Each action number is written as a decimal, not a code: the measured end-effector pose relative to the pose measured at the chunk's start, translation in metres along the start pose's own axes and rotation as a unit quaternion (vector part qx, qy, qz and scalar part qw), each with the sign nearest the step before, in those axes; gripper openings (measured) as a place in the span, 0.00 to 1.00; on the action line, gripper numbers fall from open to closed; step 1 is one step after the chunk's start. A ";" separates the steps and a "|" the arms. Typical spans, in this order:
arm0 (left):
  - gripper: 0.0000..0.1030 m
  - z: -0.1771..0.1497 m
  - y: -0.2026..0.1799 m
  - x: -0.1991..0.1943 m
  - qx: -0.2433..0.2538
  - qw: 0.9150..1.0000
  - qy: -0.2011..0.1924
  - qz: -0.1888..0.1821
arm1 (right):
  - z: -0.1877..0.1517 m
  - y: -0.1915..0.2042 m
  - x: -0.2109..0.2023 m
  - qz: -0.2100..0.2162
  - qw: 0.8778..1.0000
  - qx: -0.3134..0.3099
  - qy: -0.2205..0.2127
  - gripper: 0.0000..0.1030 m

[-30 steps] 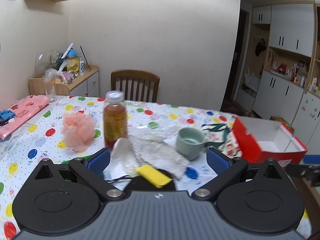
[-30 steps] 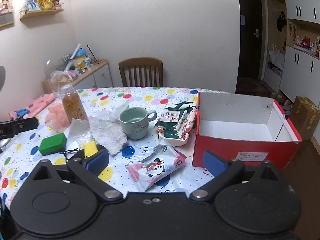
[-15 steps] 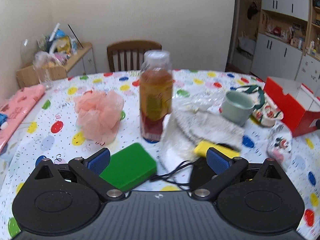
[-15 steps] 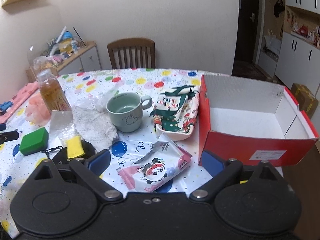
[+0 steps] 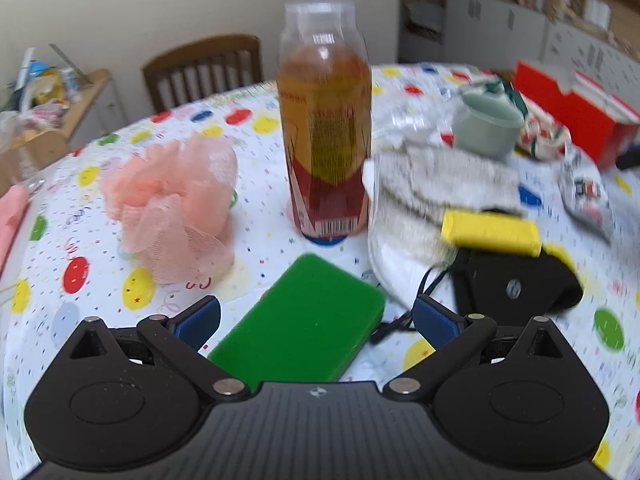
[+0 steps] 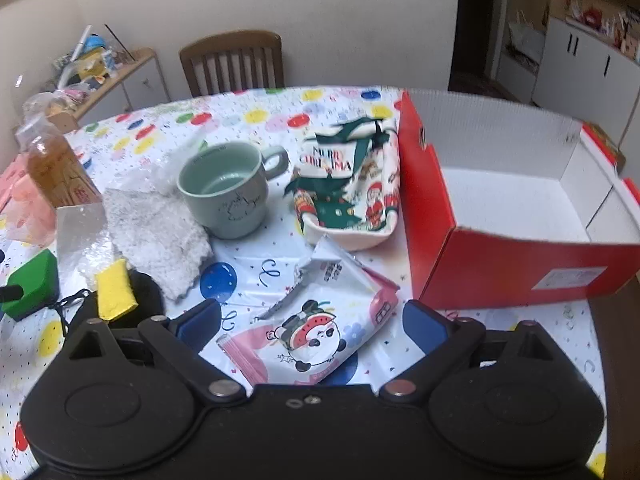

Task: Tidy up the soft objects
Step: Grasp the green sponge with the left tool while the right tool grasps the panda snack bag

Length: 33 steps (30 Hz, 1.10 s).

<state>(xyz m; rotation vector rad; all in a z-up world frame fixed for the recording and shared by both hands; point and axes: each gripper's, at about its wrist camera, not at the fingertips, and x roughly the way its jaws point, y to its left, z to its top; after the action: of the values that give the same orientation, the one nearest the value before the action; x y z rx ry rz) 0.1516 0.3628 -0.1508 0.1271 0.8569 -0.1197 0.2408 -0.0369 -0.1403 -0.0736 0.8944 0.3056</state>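
The left tool (image 5: 316,318) is matt black plastic with ribbed grey housing and blue rubbery pads; between its fingers lies a green rectangular sponge block (image 5: 304,320), smooth and faintly shiny; ahead stands a clear glossy plastic bottle of amber liquid (image 5: 325,128) with a printed label; to its left a peach mesh bath pouf (image 5: 176,204), gauzy and crinkled; the table's balloon-print plastic cover (image 5: 256,232) looks slick; between the right tool's (image 6: 312,330) fingers, a glossy pink panda-print foil packet (image 6: 316,328); beyond, a glazed pale-green ceramic mug (image 6: 224,188) and a red cardboard box with matt white corrugated inside (image 6: 512,196).
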 end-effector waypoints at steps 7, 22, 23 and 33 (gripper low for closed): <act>1.00 -0.003 0.015 0.020 0.025 0.999 0.031 -0.015 | 0.004 -0.004 0.031 -0.020 0.998 0.044 0.035 0.95; 0.99 -0.005 0.023 0.046 0.009 0.998 0.037 -0.043 | 0.009 -0.006 0.082 -0.063 0.987 0.120 0.088 0.94; 0.99 -0.006 0.023 0.046 0.006 0.998 0.035 -0.045 | 0.009 -0.006 0.084 -0.066 0.986 0.125 0.091 0.93; 0.87 -0.011 0.023 0.040 -0.015 0.999 0.023 -0.041 | 0.008 -0.005 0.088 -0.080 0.980 0.151 0.099 0.80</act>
<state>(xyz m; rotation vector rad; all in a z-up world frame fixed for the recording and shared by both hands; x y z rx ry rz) 0.1732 0.3848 -0.1870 0.0663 0.9100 -0.1808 0.3002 -0.0196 -0.2041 0.1069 1.1160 0.0091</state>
